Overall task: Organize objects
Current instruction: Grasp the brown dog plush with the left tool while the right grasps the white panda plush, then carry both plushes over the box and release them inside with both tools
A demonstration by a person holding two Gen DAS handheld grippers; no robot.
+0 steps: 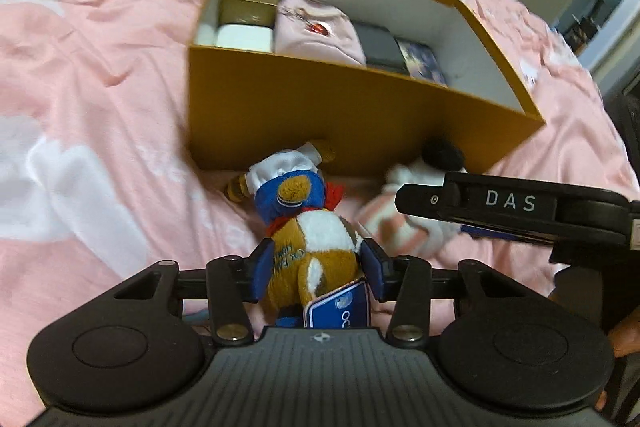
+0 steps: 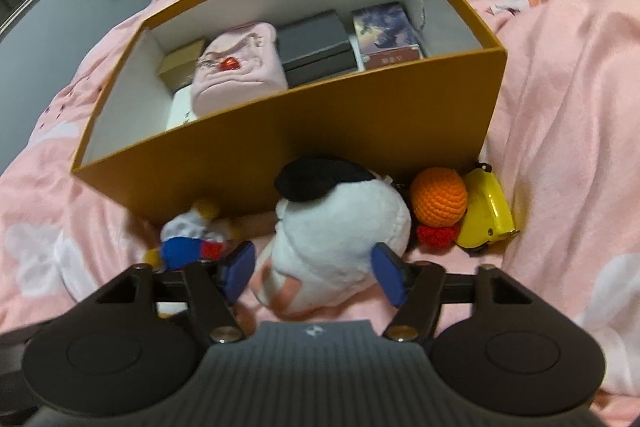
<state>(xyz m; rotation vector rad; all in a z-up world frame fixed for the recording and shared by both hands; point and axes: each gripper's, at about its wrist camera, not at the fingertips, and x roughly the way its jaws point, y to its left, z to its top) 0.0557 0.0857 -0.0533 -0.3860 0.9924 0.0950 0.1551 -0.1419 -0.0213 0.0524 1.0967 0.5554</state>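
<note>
Low centre of the left wrist view: my left gripper (image 1: pixel 316 267) has its fingers (image 1: pixel 262 267) pressed on either flank of the brown plush toy (image 1: pixel 320 247), which lies on the pink bed (image 1: pixel 100 87) just before the mustard box (image 1: pixel 320 115). Low centre of the right wrist view: my right gripper (image 2: pixel 316 269) stands spread around the white plush (image 2: pixel 340 231); whether its fingers touch, I cannot tell. Orange crochet ball (image 2: pixel 439 201) and yellow case (image 2: pixel 486 211) sit right of it, against the box wall.
</note>
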